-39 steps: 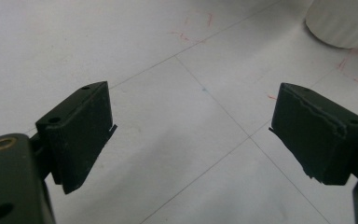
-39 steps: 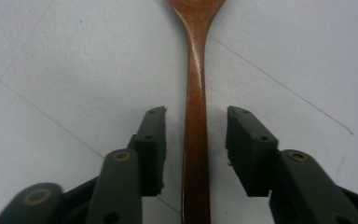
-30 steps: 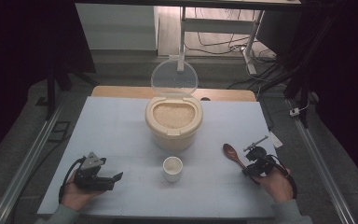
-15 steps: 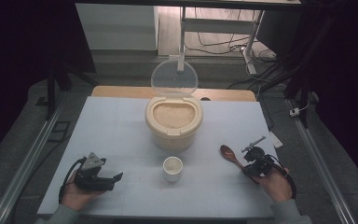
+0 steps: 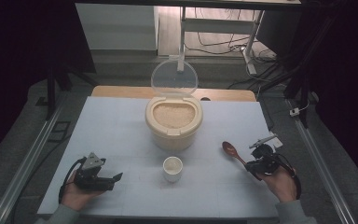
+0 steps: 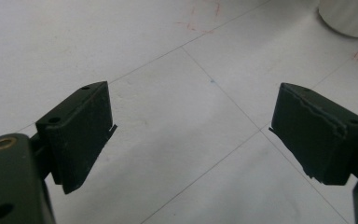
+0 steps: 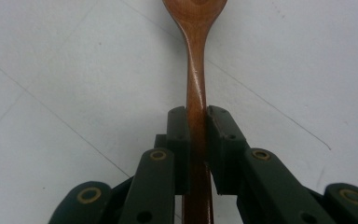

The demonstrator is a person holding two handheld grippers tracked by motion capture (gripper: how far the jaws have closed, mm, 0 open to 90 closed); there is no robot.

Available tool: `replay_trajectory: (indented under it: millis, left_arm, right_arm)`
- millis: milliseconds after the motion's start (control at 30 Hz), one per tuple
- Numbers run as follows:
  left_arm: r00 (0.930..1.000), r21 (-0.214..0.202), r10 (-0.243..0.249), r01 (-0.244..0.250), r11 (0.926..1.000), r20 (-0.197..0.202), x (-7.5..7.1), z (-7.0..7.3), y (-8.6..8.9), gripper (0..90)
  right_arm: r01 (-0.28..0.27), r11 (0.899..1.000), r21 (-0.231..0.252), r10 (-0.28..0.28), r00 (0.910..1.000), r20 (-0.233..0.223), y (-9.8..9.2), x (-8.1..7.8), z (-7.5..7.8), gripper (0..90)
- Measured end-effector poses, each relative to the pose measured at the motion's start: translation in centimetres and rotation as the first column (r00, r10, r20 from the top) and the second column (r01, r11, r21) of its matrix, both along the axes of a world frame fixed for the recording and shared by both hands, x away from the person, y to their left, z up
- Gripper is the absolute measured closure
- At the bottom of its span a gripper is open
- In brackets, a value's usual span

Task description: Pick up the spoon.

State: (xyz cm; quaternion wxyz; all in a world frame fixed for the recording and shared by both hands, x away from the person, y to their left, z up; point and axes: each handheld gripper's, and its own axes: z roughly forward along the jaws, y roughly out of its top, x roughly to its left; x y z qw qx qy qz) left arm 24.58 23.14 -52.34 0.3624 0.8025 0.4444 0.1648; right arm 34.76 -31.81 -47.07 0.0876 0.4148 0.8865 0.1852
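Right gripper (image 7: 196, 122) is clamping the spoon (image 7: 196, 70) mid-handle, right of the cup (image 5: 173, 168); stiff, light, glossy wood, probably slippery; left gripper (image 6: 191, 135) is idling, jaws apart.

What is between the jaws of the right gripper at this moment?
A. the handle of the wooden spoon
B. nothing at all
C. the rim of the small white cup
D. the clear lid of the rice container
A: in the right gripper view, the right gripper has its jaws pressed on the handle of the wooden spoon.
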Motion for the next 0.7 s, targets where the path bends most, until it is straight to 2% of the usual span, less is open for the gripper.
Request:
replay_trajectory:
  millis: [367,567,700]
  left_arm:
    - [1.0,0.003,0.0,0.0,1.0,-0.001,0.0,0.0,0.0,12.5]
    - [1.0,0.005,-0.001,0.001,1.0,-0.001,0.1,-0.1,0.0,12.6]
    - [1.0,0.004,0.0,0.0,1.0,-0.003,0.1,-0.1,0.0,12.6]
  right_arm:
    - [-0.011,0.997,0.075,0.008,0.999,0.043,-0.3,-0.4,1.4,79.7]
    - [-0.064,0.987,0.148,0.053,0.9957,0.077,-0.2,-1.0,2.7,79.7]
    - [-0.092,0.981,0.17,0.078,0.9928,0.091,0.0,-1.3,3.3,79.7]
